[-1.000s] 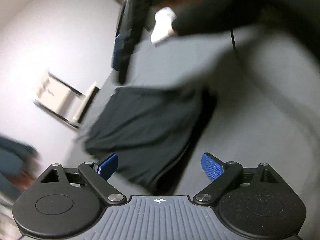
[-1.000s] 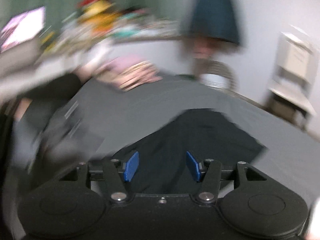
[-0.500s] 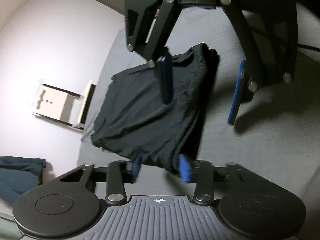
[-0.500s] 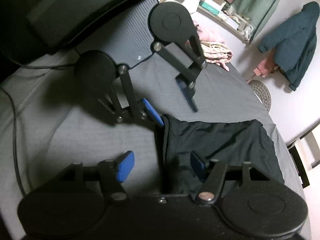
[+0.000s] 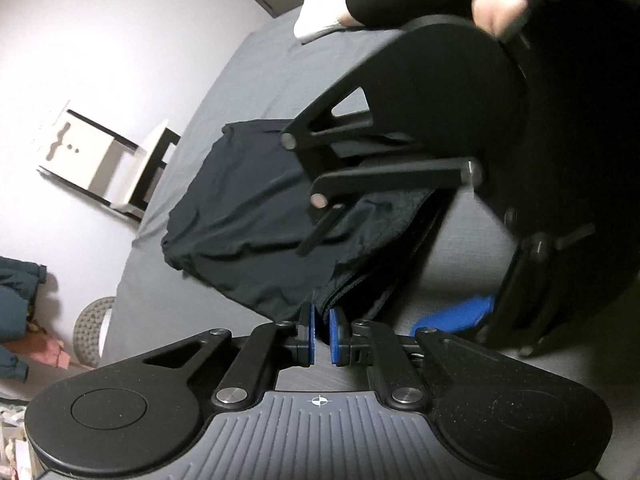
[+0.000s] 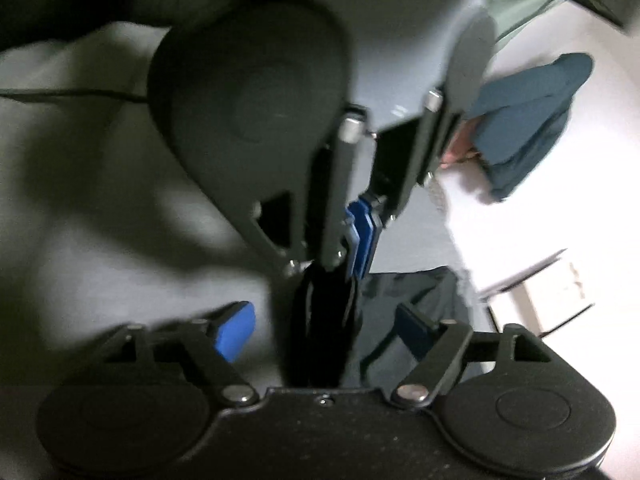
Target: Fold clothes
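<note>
On the grey bed sheet (image 5: 248,64) the black garment (image 5: 256,216) lies flat, its near corner pinched tight in the left gripper (image 5: 321,336) for folding, while the right gripper (image 6: 320,326) straddles the fabric edge, spread wide, apparently ready to grab.

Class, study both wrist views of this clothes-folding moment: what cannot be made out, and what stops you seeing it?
- Left wrist view: the far right part of the black garment is hidden behind the right gripper.
- Left wrist view: the person's sock is cut off by the top edge.
- Right wrist view: motion blur smears the left gripper and the teal jacket.
</note>
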`<state>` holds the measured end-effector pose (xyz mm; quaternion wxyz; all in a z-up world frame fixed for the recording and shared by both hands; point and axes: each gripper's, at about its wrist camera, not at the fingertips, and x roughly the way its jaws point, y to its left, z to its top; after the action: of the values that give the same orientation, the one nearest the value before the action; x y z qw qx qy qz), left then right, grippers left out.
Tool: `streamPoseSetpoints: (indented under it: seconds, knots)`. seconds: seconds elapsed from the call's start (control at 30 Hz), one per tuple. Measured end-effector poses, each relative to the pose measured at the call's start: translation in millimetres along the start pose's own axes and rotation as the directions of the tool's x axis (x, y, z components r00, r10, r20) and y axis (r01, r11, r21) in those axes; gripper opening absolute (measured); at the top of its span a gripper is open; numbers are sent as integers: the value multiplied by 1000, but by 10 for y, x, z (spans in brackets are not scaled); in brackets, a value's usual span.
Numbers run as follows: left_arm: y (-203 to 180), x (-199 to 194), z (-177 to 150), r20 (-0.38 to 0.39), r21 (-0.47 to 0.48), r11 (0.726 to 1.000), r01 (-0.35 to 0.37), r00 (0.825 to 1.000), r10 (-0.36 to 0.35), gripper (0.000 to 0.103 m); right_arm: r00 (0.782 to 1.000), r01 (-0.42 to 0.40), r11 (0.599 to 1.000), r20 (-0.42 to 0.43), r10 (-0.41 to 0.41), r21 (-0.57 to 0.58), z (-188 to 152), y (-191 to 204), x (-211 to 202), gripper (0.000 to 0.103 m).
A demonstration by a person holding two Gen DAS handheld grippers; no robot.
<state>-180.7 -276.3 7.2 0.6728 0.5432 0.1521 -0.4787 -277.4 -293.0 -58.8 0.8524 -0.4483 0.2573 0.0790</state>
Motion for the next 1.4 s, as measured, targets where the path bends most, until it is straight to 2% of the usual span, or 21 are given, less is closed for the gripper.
streamPoseSetpoints:
  seconds: [0.13, 0.17, 0.23, 0.3, 0.37, 0.4, 0.5, 0.57, 0.6, 0.67, 0.7, 0.73, 0.77, 0.87, 0.93, 1.03, 1.13, 1.17, 1.23, 1.3, 1.4]
  knots:
    - [135, 11, 32, -18, -35, 999, 37, 999, -37, 8, 997, 76, 997, -24, -76, -19, 43, 60, 28, 78]
    - [184, 24, 33, -13, -49, 997, 55, 998, -55, 8, 996, 82, 996, -24, -83, -26, 34, 66, 20, 75]
    - [267, 40, 32, -4, -84, 993, 87, 996, -88, 8, 995, 92, 995, -36, -93, -34, 7, 72, 16, 62]
    - [341, 67, 25, 2, -110, 987, 113, 994, -113, 9, 994, 89, 995, -55, -91, -35, -30, 69, 22, 41]
    - [374, 97, 14, -1, -133, 982, 131, 991, -133, 9, 995, 80, 996, -60, -82, -29, -67, 51, -11, 33]
    - [375, 98, -2, 8, -132, 983, 127, 992, -127, 9, 995, 76, 997, -62, -77, -25, -85, 42, -28, 24]
    - [338, 93, -46, 4, -105, 988, 113, 994, -113, 9, 997, 51, 999, -64, -50, 17, -119, -9, -110, 15]
    - [288, 55, -87, 18, -69, 993, 98, 995, -97, 12, 998, 37, 998, -58, -34, 41, -136, -40, -168, 13]
    - [244, 26, -112, 32, -35, 996, 84, 996, -83, 20, 998, 35, 998, -54, -32, 51, -145, -57, -178, 13]
    - [126, -39, -161, 63, 57, 998, 29, 997, -33, 46, 998, 26, 997, -54, -22, 77, -156, -97, -210, 11]
    - [69, -72, -183, 78, 100, 995, 1, 997, -8, 73, 998, 21, 996, -54, -17, 90, -162, -117, -226, 9]
    - [29, -95, -200, 101, 124, 992, -19, 995, 6, 92, 998, 17, 995, -57, -12, 100, -178, -132, -238, 9]
    - [-11, -117, -217, 124, 149, 988, -39, 992, 21, 93, 998, 12, 994, -57, -6, 110, -182, -148, -211, 9]
    - [-110, -125, -227, 154, 211, 975, -69, 987, 37, 93, 998, -18, 985, -55, 27, 169, -121, -288, -107, 9]
    - [-239, -52, -221, 172, 305, 940, -150, 980, 101, 93, 997, -44, 972, -45, 56, 232, -119, -393, -115, 9]
    - [-406, 111, -175, 170, 429, 875, -224, 971, 165, 93, 997, -62, 953, -33, 76, 295, -135, -530, -89, 9]
    - [-442, 230, -104, 175, 460, 859, -226, 971, 162, 92, 996, -75, 937, -24, 89, 341, -164, -635, -83, 9]
    - [-445, 251, -84, 186, 464, 856, -230, 970, 159, 89, 996, -75, 934, -22, 89, 349, -175, -661, -80, 9]
    - [-449, 295, -45, 198, 474, 847, -240, 967, 164, 65, 996, -78, 926, -21, 92, 370, -196, -708, -76, 9]
    - [-446, 339, -18, 197, 486, 839, -246, 966, 169, 46, 996, -79, 919, -16, 93, 387, -214, -756, -70, 9]
    - [-443, 367, -7, 189, 505, 830, -236, 969, 160, 28, 996, -82, 917, -9, 93, 390, -236, -808, -33, 9]
